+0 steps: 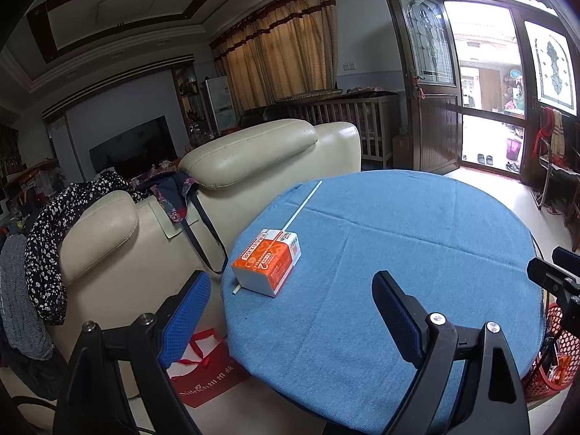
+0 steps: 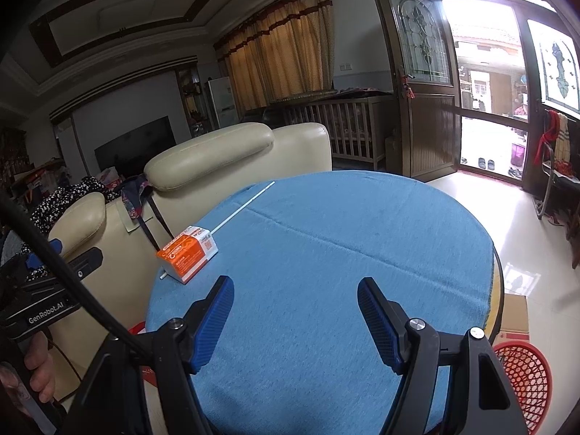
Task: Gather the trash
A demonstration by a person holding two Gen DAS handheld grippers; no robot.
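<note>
two bits of trash, an orange carton [image 1: 267,266] and white stick [image 1: 303,203], sit centre-left on the bench [image 1: 417,239], so left gripper [image 1: 290,311] and right gripper [image 2: 295,313] hover wide open, empty, probably lining up.

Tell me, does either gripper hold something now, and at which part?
Nothing is held. The left gripper and the right gripper are both open above the table.

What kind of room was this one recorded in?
Most likely a home living room: a cream leather sofa, a dark television on the far wall, and a round table with blue cloth.
</note>
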